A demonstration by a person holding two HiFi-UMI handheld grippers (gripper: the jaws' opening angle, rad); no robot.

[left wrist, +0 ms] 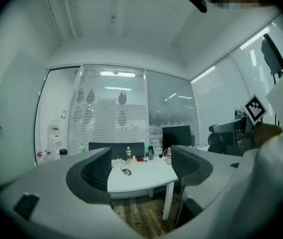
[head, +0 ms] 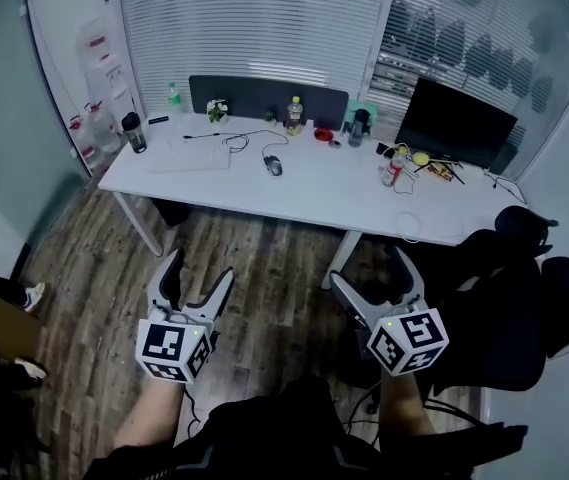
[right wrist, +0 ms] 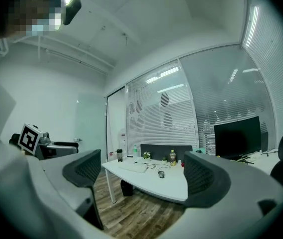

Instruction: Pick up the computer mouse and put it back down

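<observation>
Well ahead of the left hand-held gripper (head: 201, 268) and right hand-held gripper (head: 369, 268), both spread and empty, the computer mouse (head: 273, 165) sits on the desk (head: 314, 196); best to approach level and straddle its sides.

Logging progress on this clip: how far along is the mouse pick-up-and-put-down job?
Done: nothing yet; the dark corded computer mouse lies untouched on the white rectangular table. In hand: nothing; the left tool and right tool are both open and empty, over the wooden floor, short of the table. Left: reach the mouse, grip it, lift it, set it back down.
</observation>
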